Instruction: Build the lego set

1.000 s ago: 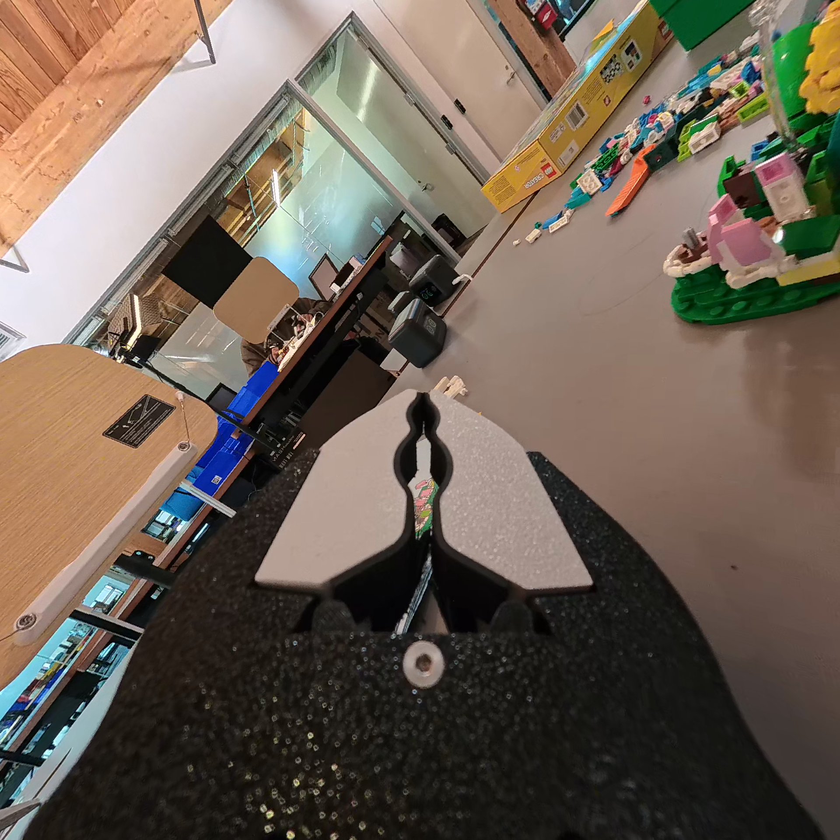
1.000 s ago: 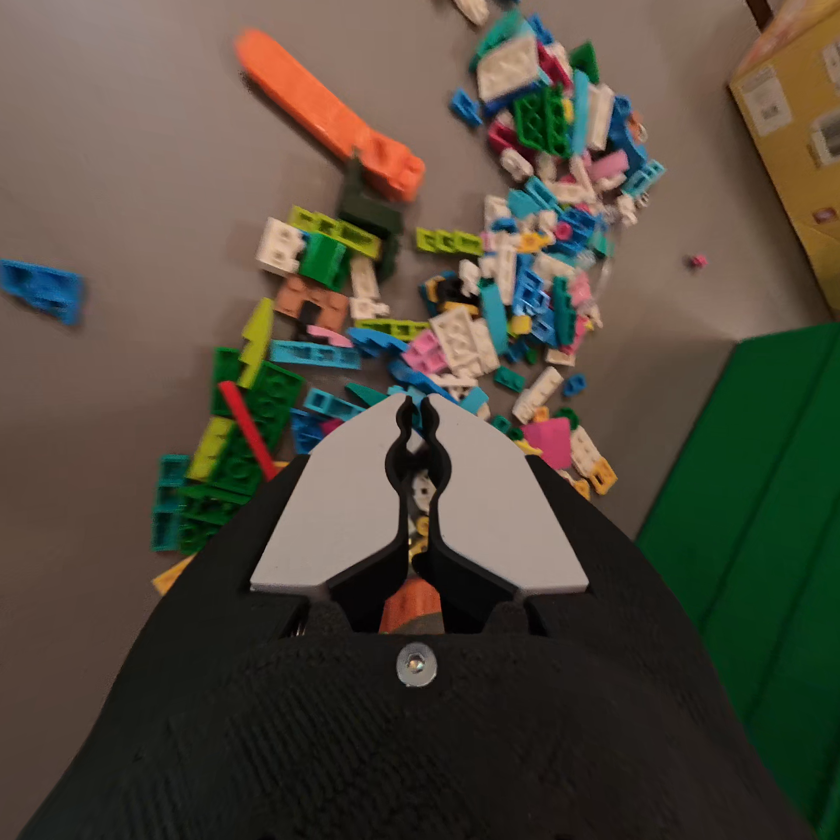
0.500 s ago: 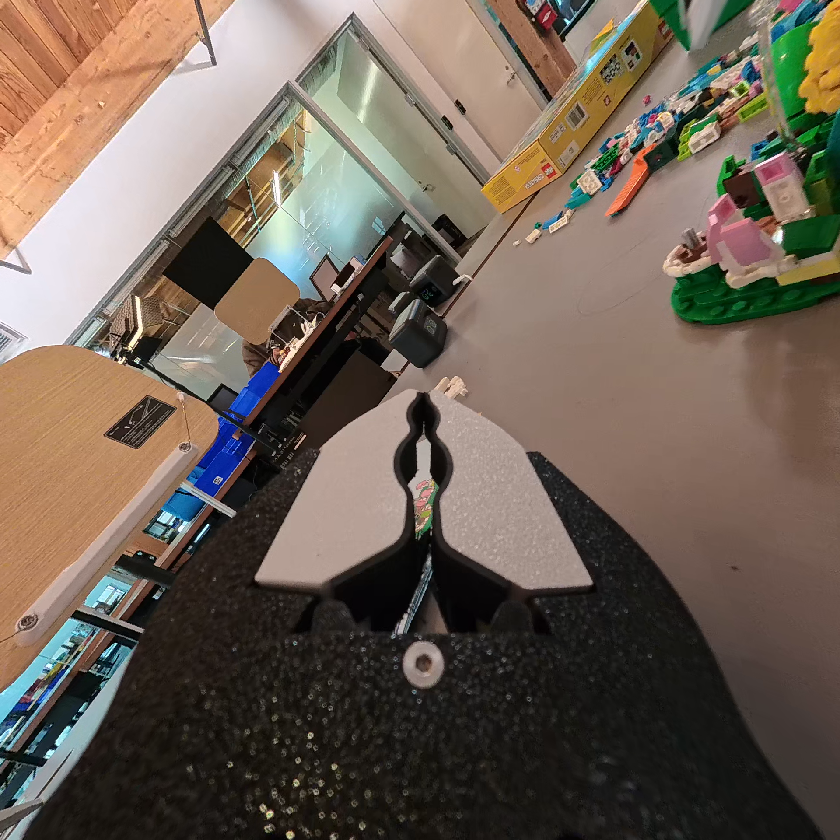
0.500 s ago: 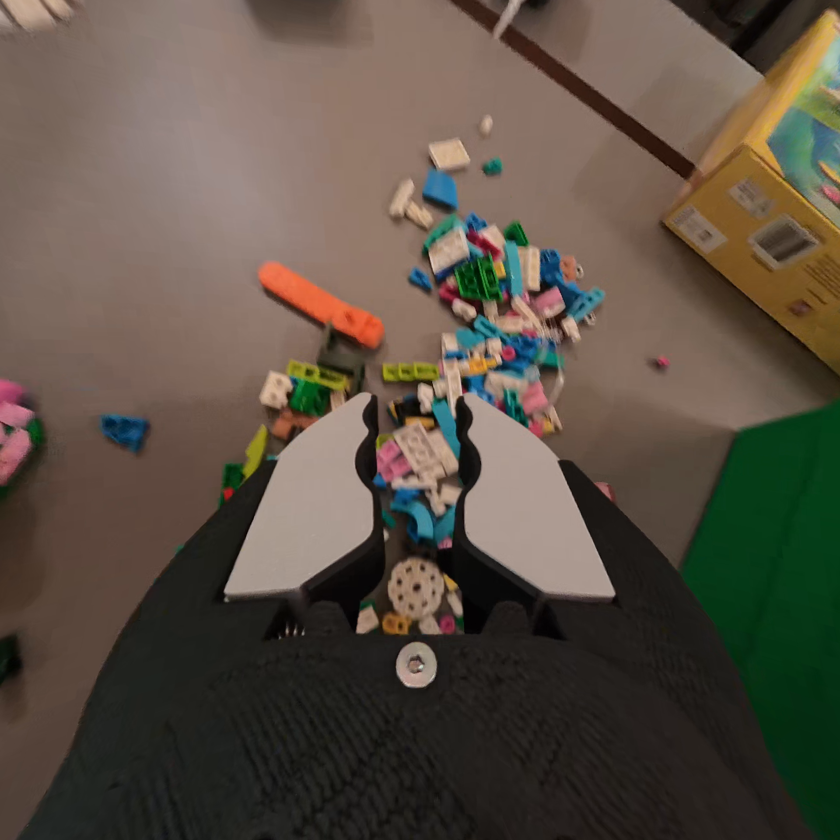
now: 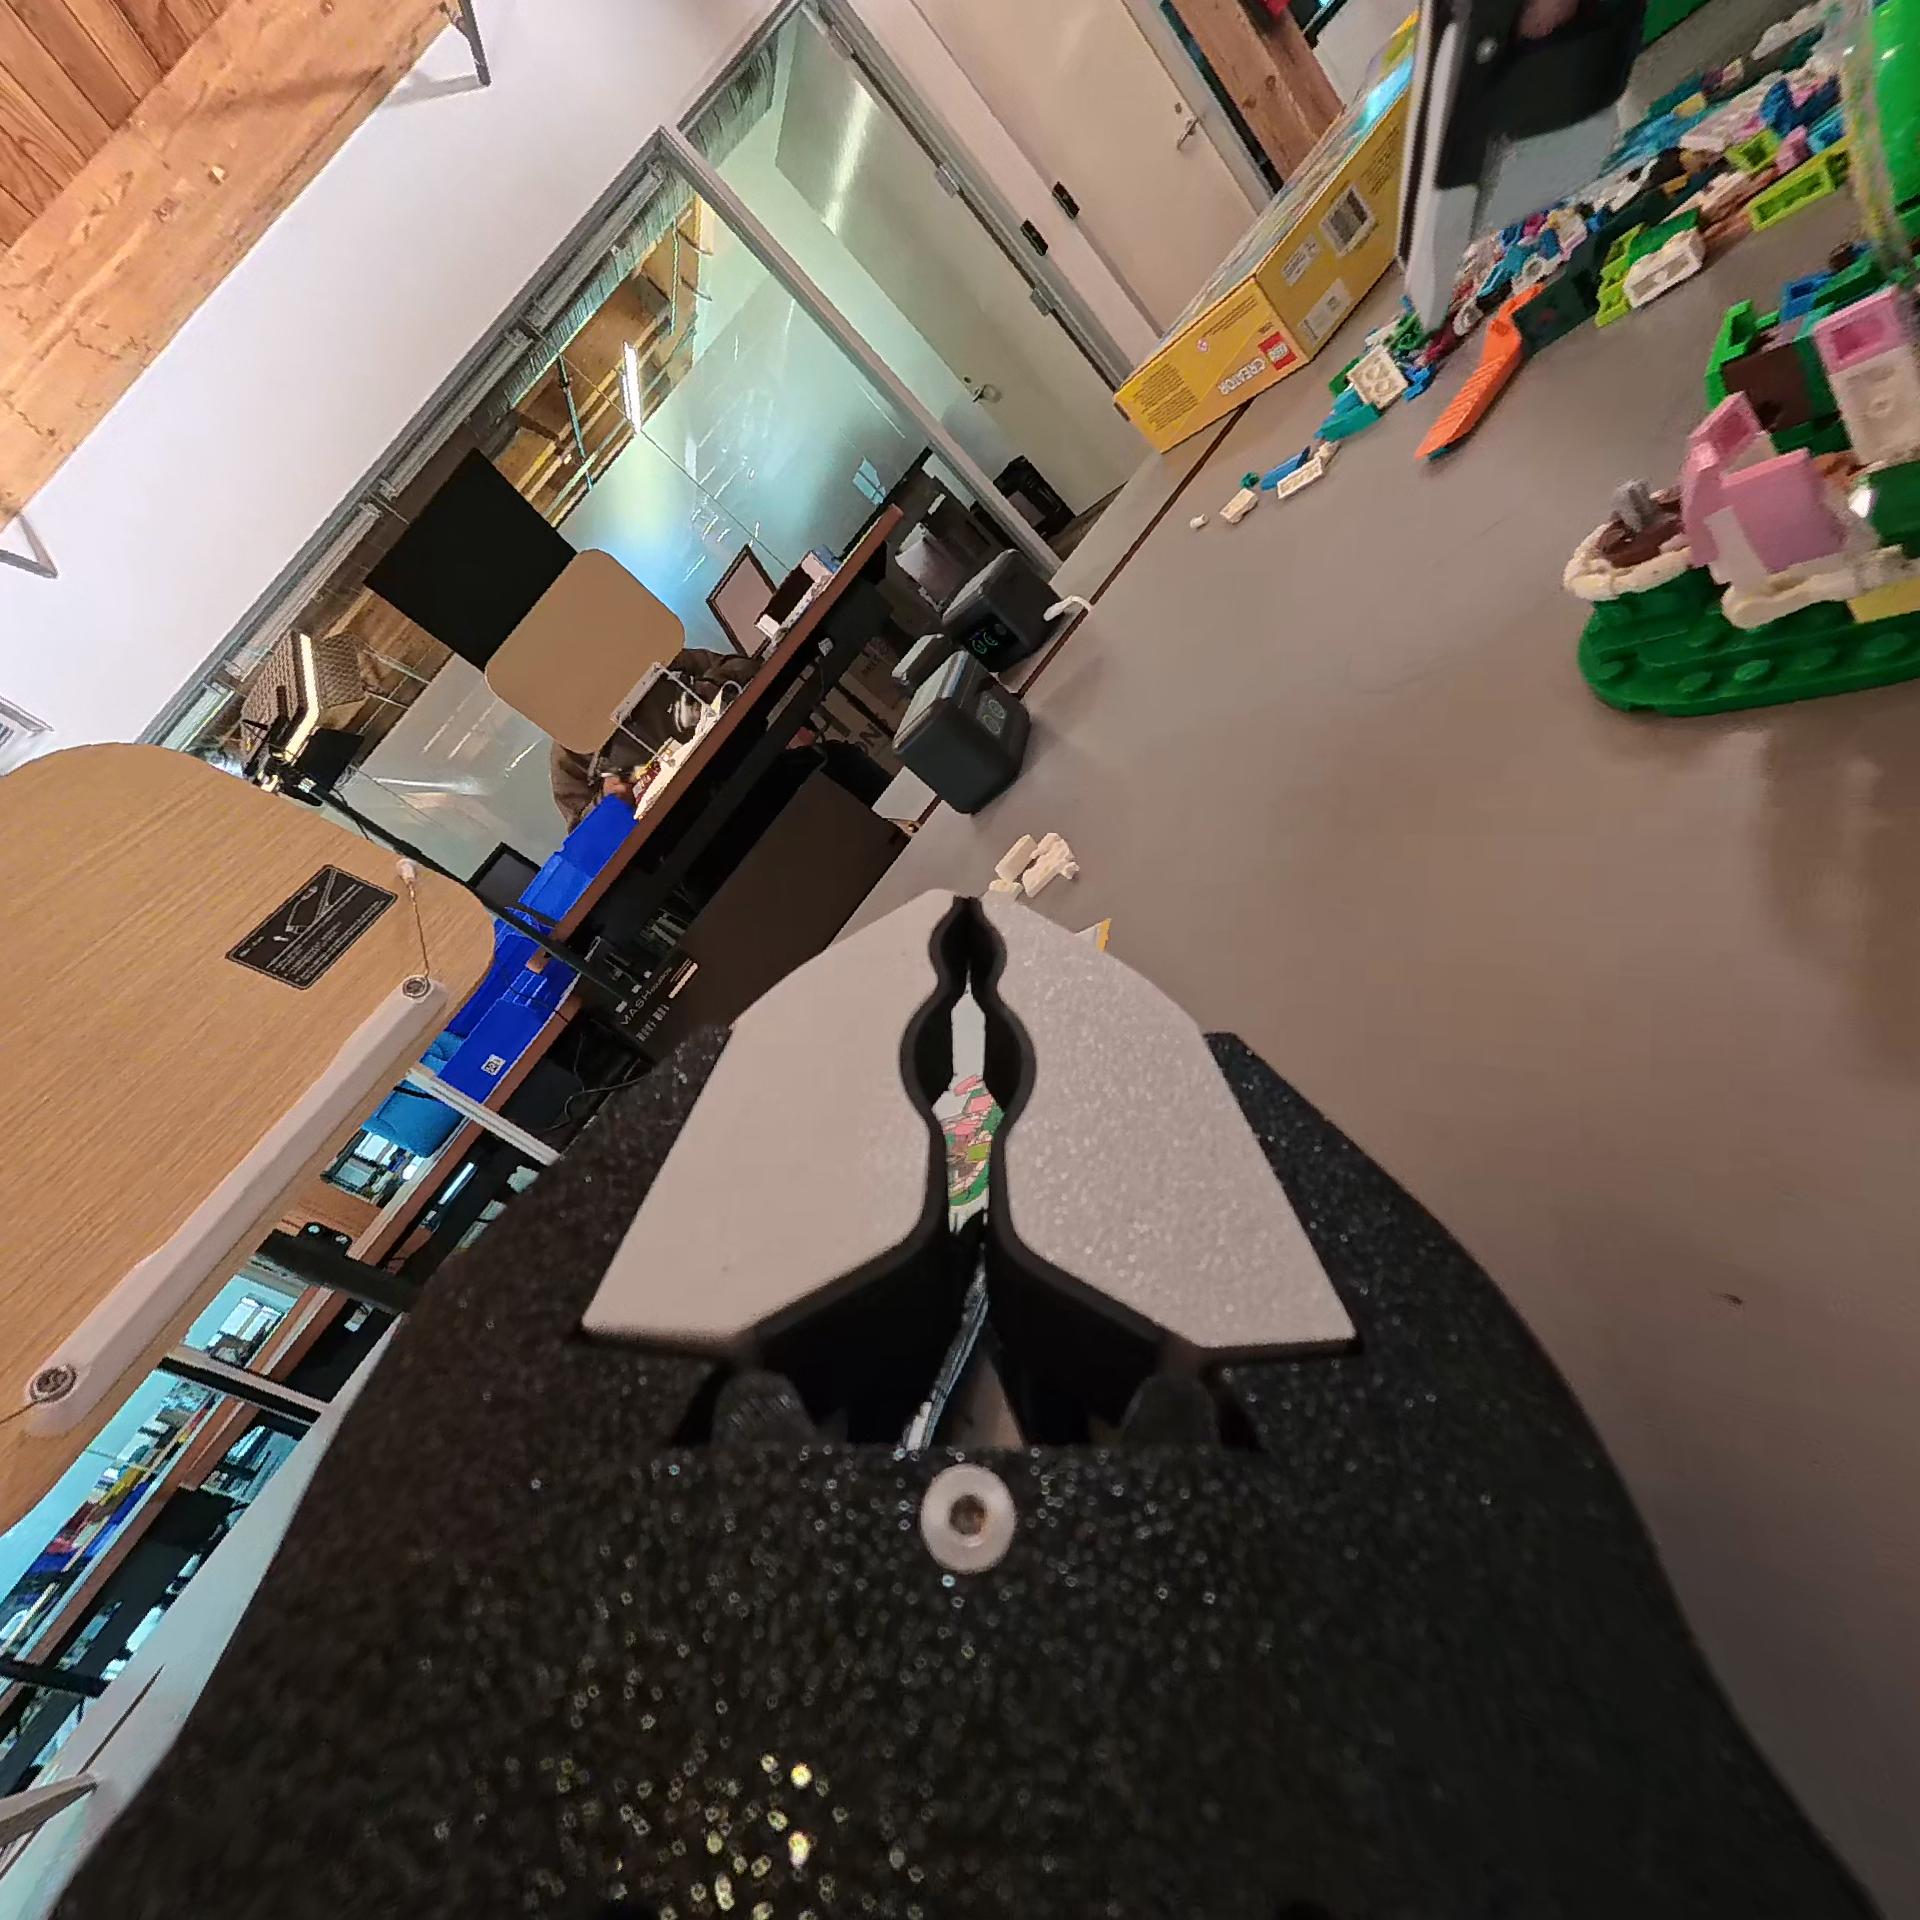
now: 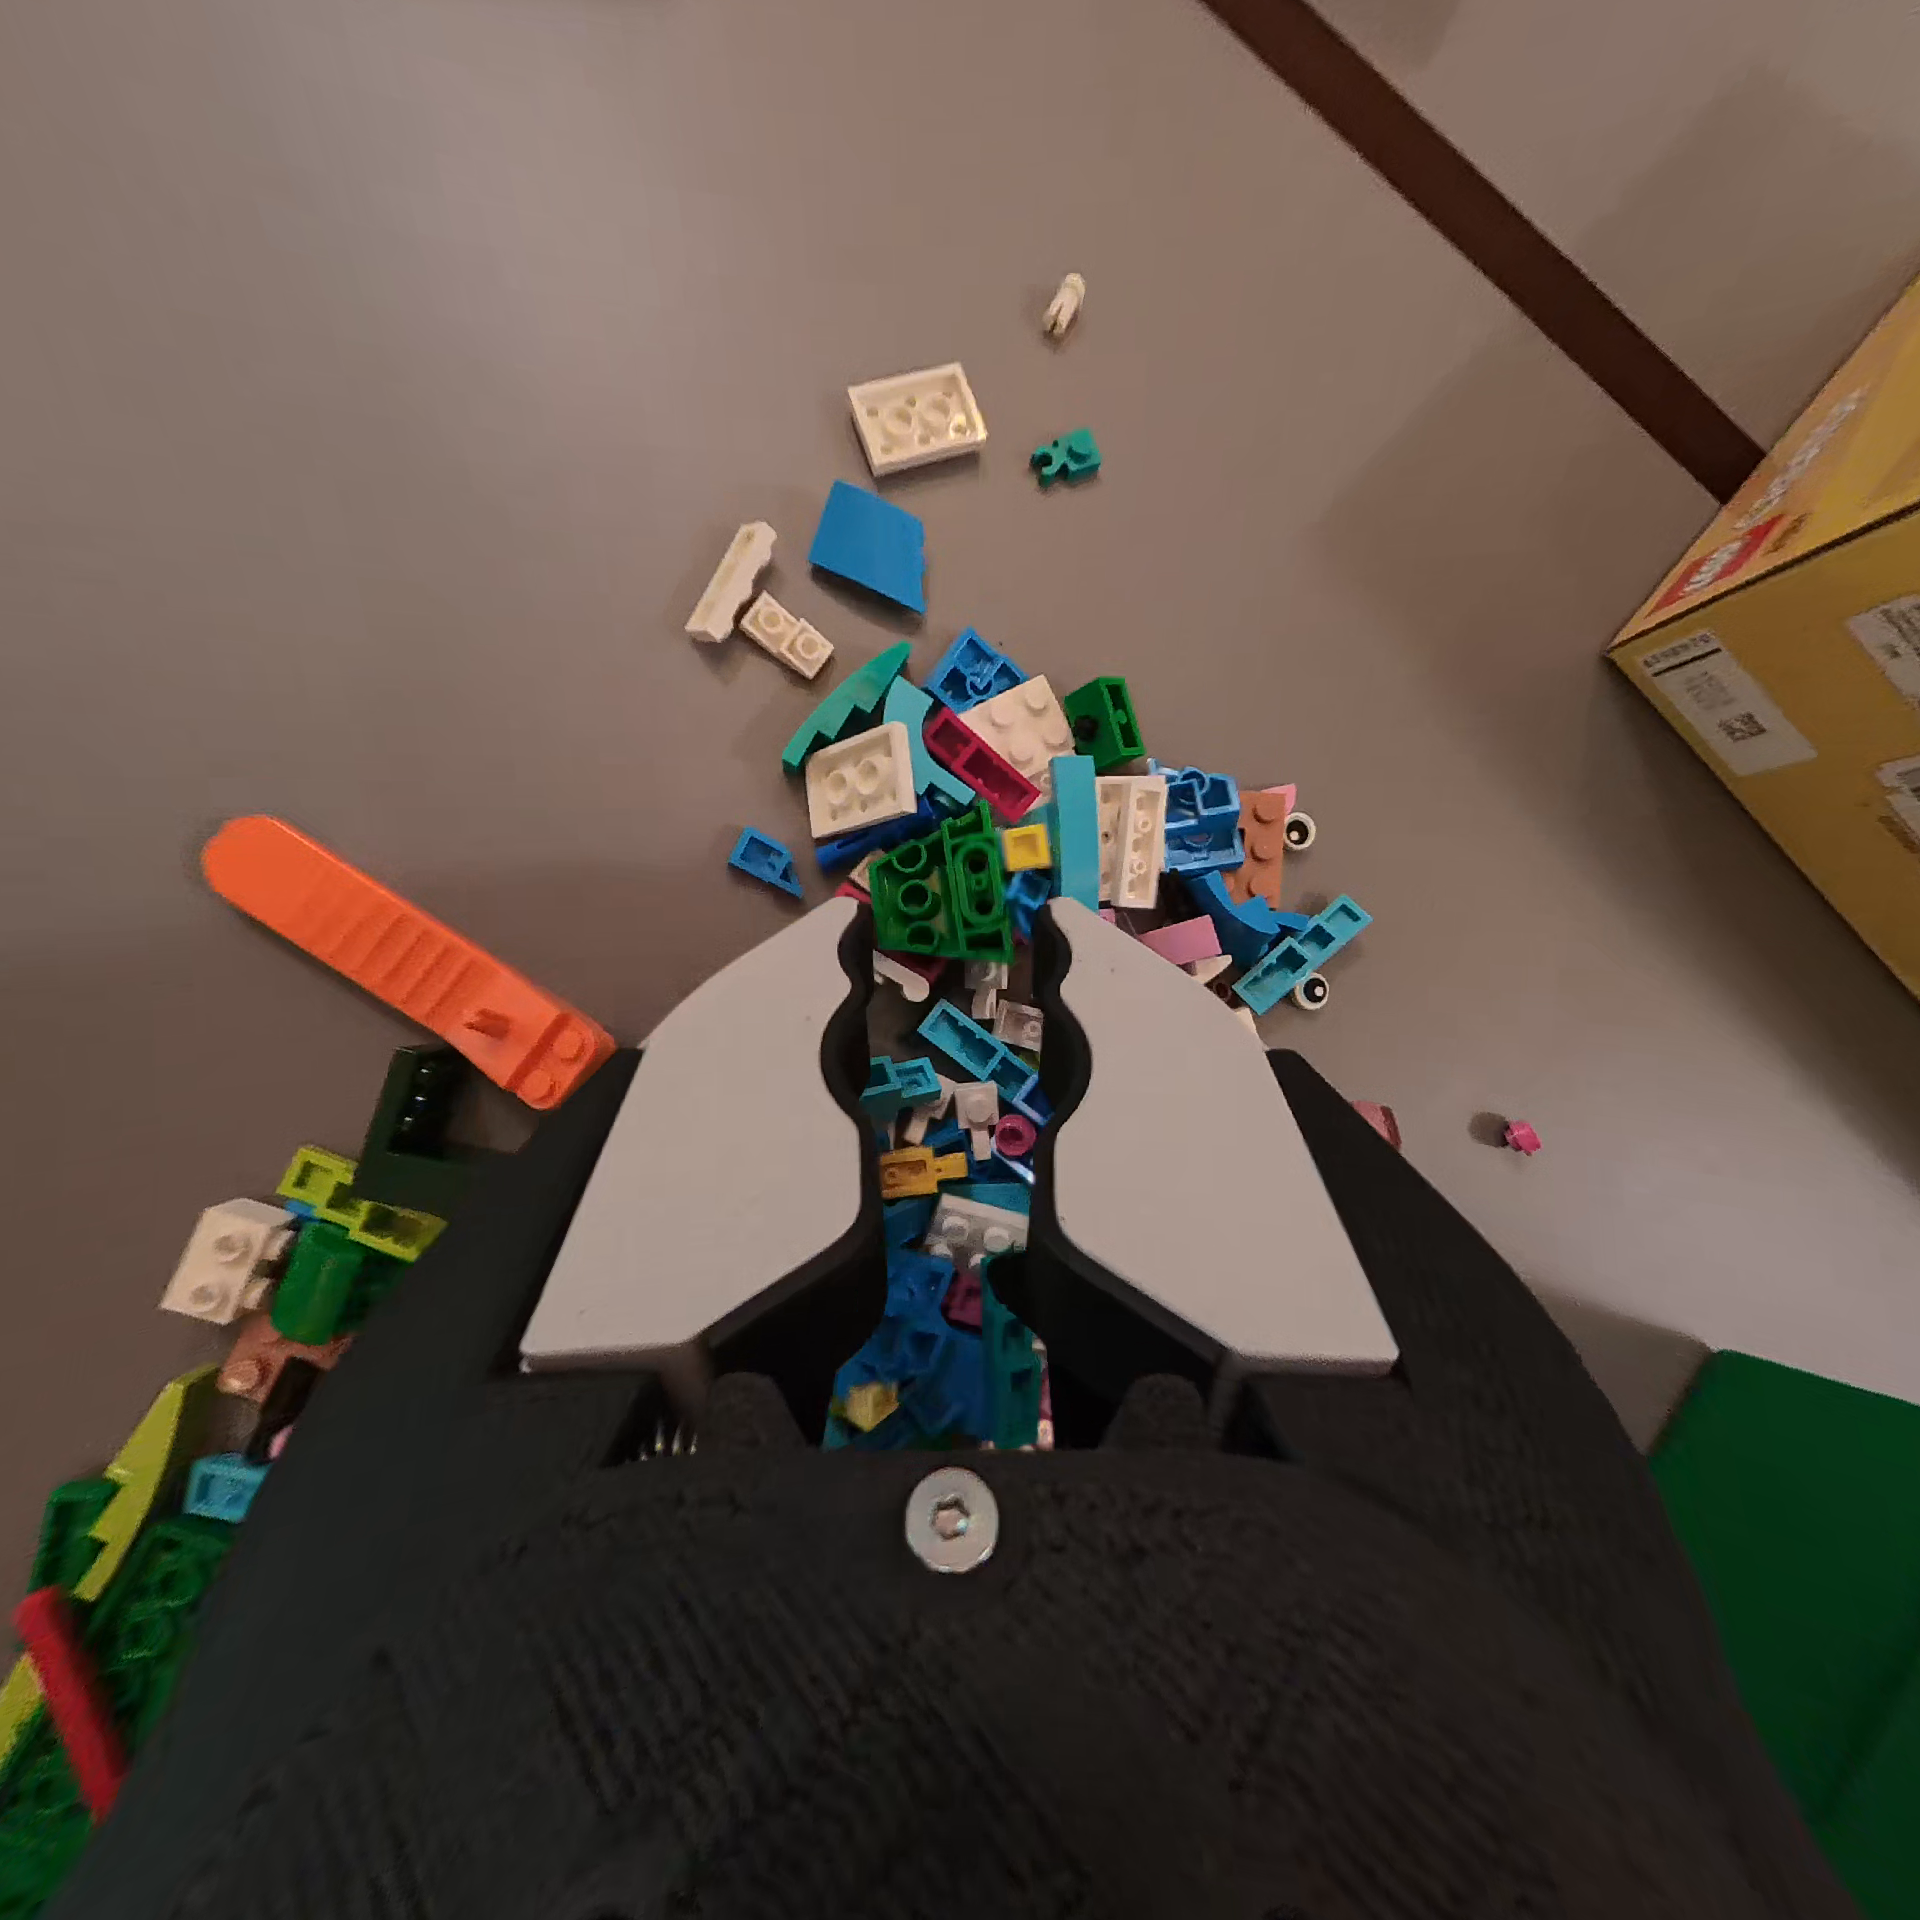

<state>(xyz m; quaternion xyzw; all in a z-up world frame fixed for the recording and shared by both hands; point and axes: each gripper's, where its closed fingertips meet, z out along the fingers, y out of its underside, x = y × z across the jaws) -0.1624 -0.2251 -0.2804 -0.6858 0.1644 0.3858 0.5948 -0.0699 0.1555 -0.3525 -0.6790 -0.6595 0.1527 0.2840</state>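
Grey and smooth, the counter (image 5: 1351,935) carries everything. The left hand-held gripper (image 5: 968,920) lies low over its bare stretch with its grey tips pressed together; a thin printed sheet (image 5: 971,1132), pink and green, shows in the slot between its fingers, but whether they actually pinch it I cannot tell. Small white pieces (image 5: 1034,862) lie just beyond those tips, close to the counter's far-left edge. To the right in that view stands the partly built model (image 5: 1766,582), a green base with pink, white and brown bricks on top, well apart from the left hand-held gripper. Behind it the right hand-held gripper (image 5: 1496,156) shows blurred over the loose pieces. In the right wrist view, an orange brick separator (image 6: 405,961) lies on the counter to the left, its thick end touching a dark green piece (image 6: 416,1101). The right hand-held gripper (image 6: 951,914) hangs over the brick pile (image 6: 1039,831) with its fingers spread apart and nothing between them; a green studded brick (image 6: 940,883) sits just ahead of the tips. Beyond the pile lie a blue slope (image 6: 868,545) and a white plate (image 6: 916,418), apart from the heap. A yellow box (image 6: 1787,675) stands near the counter's right edge, with a green sheet (image 6: 1797,1558) at the near-right corner.
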